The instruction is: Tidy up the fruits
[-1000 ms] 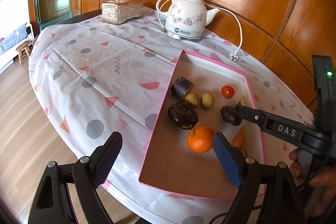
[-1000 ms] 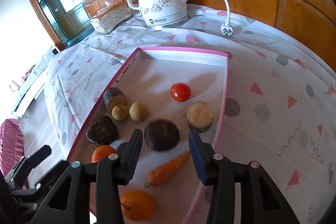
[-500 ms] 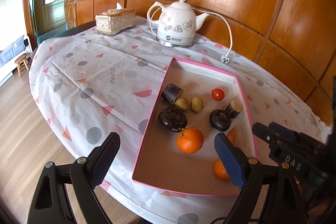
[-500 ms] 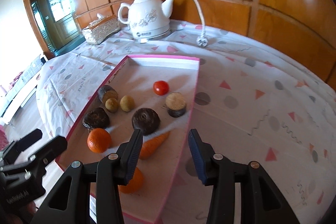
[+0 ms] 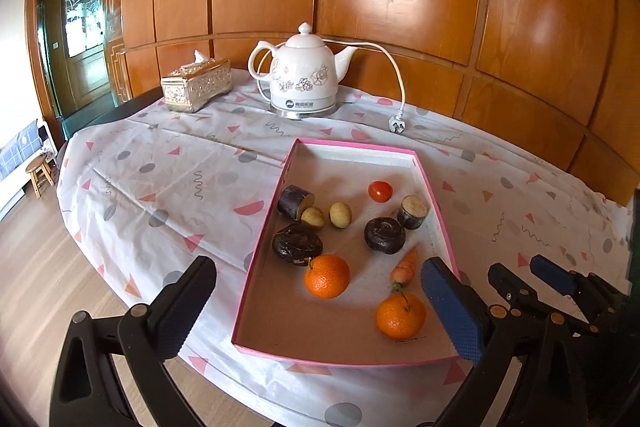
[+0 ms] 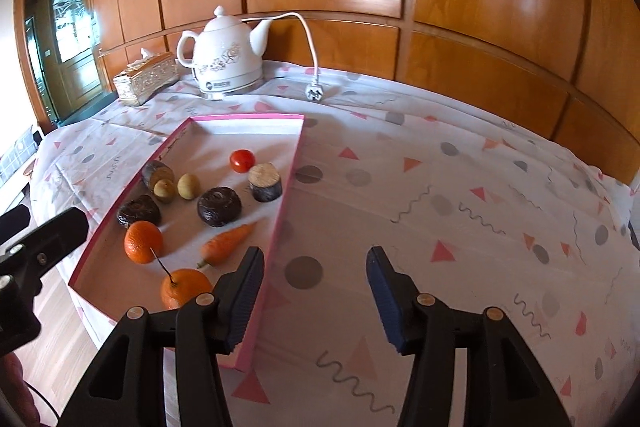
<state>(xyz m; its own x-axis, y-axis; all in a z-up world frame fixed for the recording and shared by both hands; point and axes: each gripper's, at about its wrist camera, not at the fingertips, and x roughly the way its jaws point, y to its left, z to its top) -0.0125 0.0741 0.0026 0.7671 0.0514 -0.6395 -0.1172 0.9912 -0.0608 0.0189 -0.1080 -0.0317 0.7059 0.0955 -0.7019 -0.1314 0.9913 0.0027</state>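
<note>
Black plastic left gripper [image 5: 316, 311] and right gripper [image 6: 316, 291], blue ribbed pads, brass-coloured screws.

Ahead of my left tool I am counting one pink tray [image 5: 262, 259] and, lying in it, two oranges [image 5: 327, 275], one carrot [image 5: 405, 265], one tomato [image 5: 380, 191], two small yellow-green fruits [image 5: 340, 215], two dark wrinkled round fruits [image 5: 297, 244] and two dark cut stubs with pale ends [image 5: 413, 211]. Beyond the tray I am seeing one white kettle [image 5: 303, 79] and one tissue box [image 5: 197, 85], both sitting on one patterned tablecloth [image 5: 168, 171].
</note>
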